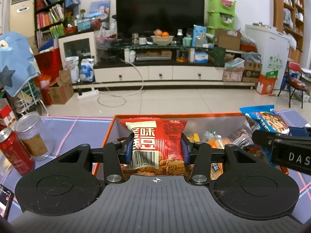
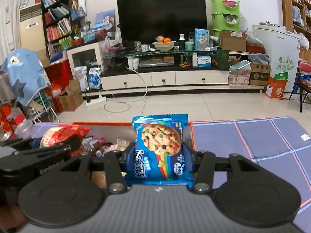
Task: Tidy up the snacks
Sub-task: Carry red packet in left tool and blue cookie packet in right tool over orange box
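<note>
My left gripper [image 1: 157,149] is shut on a red snack packet [image 1: 157,145] with a barcode, held upright over the orange-rimmed box [image 1: 175,114] of mixed snacks. My right gripper [image 2: 159,155] is shut on a blue cookie packet [image 2: 160,147], held above the right end of the same box [image 2: 116,123]. In the left wrist view the blue cookie packet [image 1: 266,119] and the right gripper's arm show at the right edge. The right wrist view has the red packet [image 2: 58,134] with the left gripper at its left side.
A red can [image 1: 15,151] and a clear jar [image 1: 33,134] stand on the purple mat [image 1: 77,128] left of the box. A phone [image 1: 4,200] lies at the near left. The mat [image 2: 262,141] stretches right of the box. Beyond the table lie tiled floor and a TV cabinet.
</note>
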